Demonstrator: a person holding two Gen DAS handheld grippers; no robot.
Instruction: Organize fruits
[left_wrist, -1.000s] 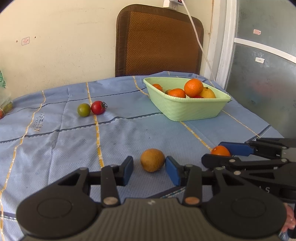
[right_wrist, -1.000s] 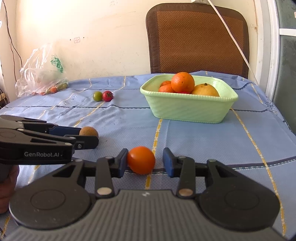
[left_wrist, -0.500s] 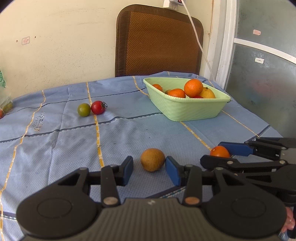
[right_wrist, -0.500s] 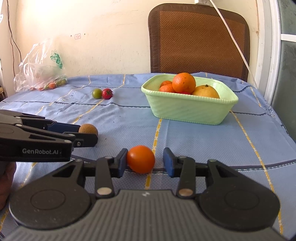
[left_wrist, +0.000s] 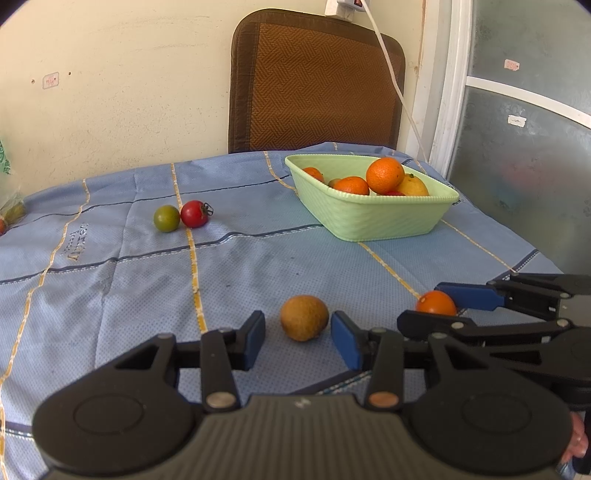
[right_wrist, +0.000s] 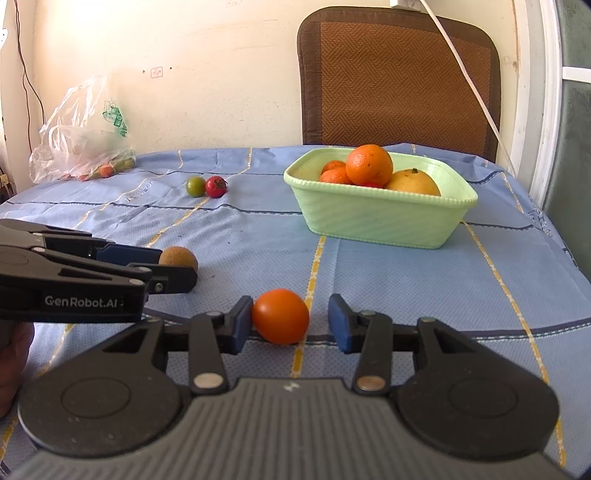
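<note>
Blue pads of the right gripper (right_wrist: 291, 325) are opening around the orange tomato (right_wrist: 281, 316) on the near worktop (right_wrist: 406, 266); centre it before squeezing. Left gripper (left_wrist: 298, 338) stands apart around the brown fruit (left_wrist: 304, 317).

The right tool (right_wrist: 291, 319) has widened slightly around the orange tomato (right_wrist: 281, 315).

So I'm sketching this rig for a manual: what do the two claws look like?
Both match: the left claw and right claw have black linked fingers tipped with blue pads, silver rivets, round black hubs and a ribbed grey body. White "GenRobot.AI" lettering marks the left one's side. No cables or sleeves show.
</note>
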